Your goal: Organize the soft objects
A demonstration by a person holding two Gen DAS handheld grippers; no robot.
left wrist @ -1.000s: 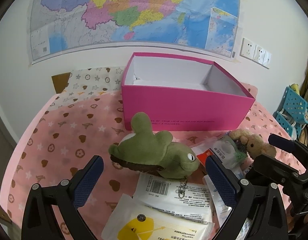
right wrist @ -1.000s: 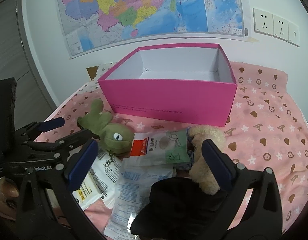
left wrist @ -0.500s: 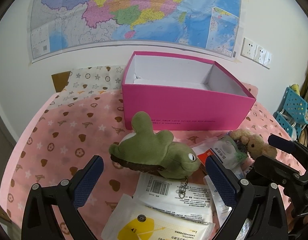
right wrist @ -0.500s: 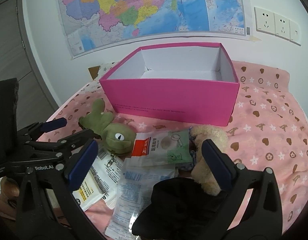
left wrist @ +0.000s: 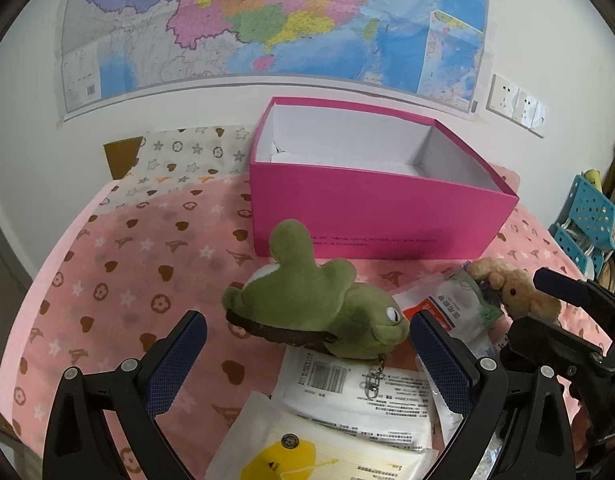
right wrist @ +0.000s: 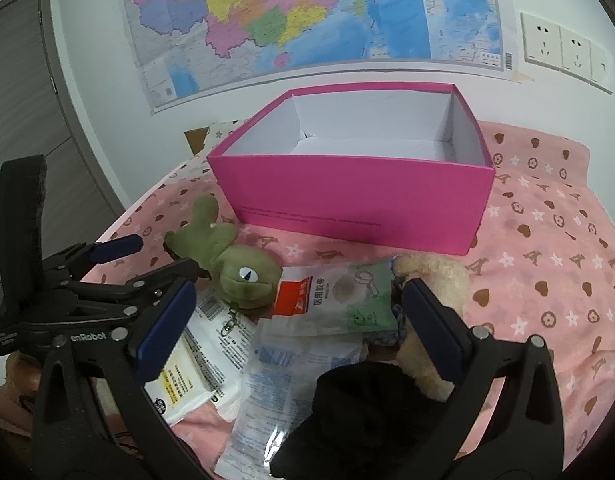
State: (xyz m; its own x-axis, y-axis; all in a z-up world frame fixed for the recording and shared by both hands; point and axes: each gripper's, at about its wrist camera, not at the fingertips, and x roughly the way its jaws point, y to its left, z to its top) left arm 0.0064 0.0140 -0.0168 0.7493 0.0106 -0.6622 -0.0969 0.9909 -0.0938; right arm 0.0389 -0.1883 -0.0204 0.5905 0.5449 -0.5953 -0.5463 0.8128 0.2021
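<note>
A green plush turtle [left wrist: 319,308] [right wrist: 231,260] lies on the pink patterned cloth in front of an open pink box [left wrist: 379,200] [right wrist: 355,192]. My left gripper [left wrist: 303,344] stands open just in front of the turtle, its fingers either side of it, not touching. A tan plush bear [left wrist: 515,292] [right wrist: 435,280] lies to the right, partly on a green-and-white packet [right wrist: 347,296]. The right gripper [right wrist: 299,308] is open above the packets, its right finger against the bear. A black soft item [right wrist: 367,408] lies near its base.
Several flat white and clear packets [left wrist: 347,392] [right wrist: 283,364] are strewn at the near edge of the cloth. A map hangs on the wall [left wrist: 267,20] behind the box. Blue plastic baskets [left wrist: 587,216] stand at the far right. Bare pink cloth [left wrist: 127,260] stretches left of the turtle.
Both grippers have crept slightly forward toward the toys. Nothing has been taken hold of, and both stay open.
</note>
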